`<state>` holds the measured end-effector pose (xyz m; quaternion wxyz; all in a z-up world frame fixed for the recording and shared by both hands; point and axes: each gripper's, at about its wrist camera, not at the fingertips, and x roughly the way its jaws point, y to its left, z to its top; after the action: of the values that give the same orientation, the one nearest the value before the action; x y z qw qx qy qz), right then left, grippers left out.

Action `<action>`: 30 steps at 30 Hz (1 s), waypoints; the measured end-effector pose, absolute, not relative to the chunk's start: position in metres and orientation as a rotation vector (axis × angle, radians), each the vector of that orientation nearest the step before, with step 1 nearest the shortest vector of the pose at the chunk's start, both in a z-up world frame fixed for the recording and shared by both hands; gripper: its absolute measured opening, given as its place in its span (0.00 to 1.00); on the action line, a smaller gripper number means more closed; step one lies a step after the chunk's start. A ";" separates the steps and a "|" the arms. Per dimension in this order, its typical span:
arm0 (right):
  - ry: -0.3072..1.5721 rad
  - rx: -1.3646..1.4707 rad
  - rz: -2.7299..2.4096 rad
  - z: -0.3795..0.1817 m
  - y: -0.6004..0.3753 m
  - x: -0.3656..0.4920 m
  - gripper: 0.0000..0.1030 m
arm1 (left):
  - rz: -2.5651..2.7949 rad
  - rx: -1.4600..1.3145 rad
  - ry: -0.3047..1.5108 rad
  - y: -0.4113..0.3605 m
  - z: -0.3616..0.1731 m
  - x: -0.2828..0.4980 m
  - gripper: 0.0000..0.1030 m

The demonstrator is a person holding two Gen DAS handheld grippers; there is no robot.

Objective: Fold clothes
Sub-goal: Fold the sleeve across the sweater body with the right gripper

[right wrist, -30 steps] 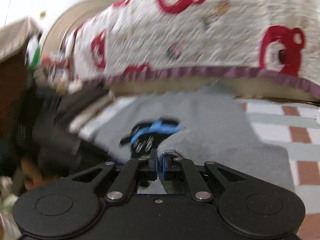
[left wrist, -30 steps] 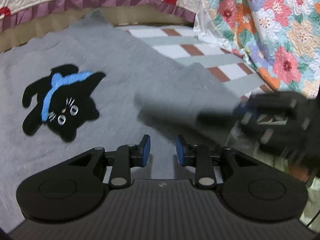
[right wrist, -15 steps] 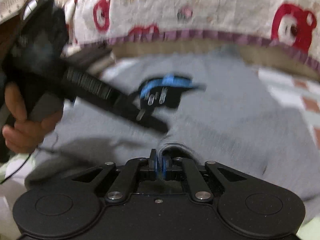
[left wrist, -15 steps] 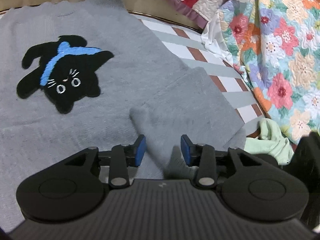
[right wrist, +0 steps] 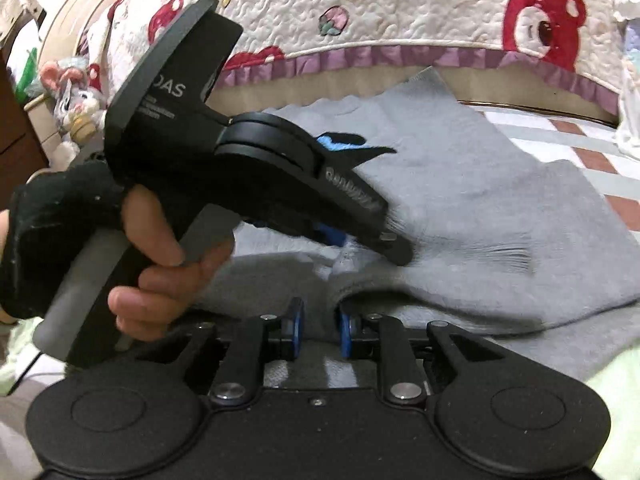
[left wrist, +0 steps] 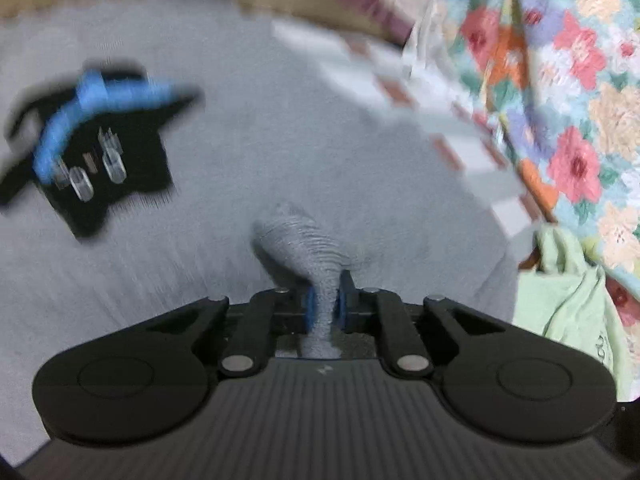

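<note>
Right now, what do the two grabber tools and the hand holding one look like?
Each gripper, left and right, is matte black plastic with round side housings, silver screws and blue pads on its two fingers. Seen from the right wrist camera, the left one has a flat black plate with pale lettering and a grey handle. The hand on it wears a black fingerless glove.

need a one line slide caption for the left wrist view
Left gripper shut on a bunched fold of the grey cat sweater, beside a floral quilt.
</note>
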<state>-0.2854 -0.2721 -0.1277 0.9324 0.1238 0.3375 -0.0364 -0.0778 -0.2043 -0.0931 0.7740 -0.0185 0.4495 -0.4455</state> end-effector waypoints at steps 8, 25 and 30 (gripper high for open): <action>0.737 0.084 -0.368 -0.105 -0.309 -0.327 0.36 | -0.745 -0.003 1.033 -0.134 -0.094 -0.056 0.16; 0.674 0.425 -0.597 -0.139 -0.423 -0.330 0.12 | -0.856 0.283 0.918 -0.159 -0.104 -0.097 0.66; 0.551 0.589 -0.618 -0.145 -0.430 -0.345 0.12 | -0.776 0.221 0.926 -0.154 -0.107 -0.087 0.13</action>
<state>-0.3446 -0.4302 -0.1450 0.8738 0.2819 0.2636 -0.2960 -0.0867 -0.1539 -0.1072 0.8174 0.1035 0.4342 -0.3642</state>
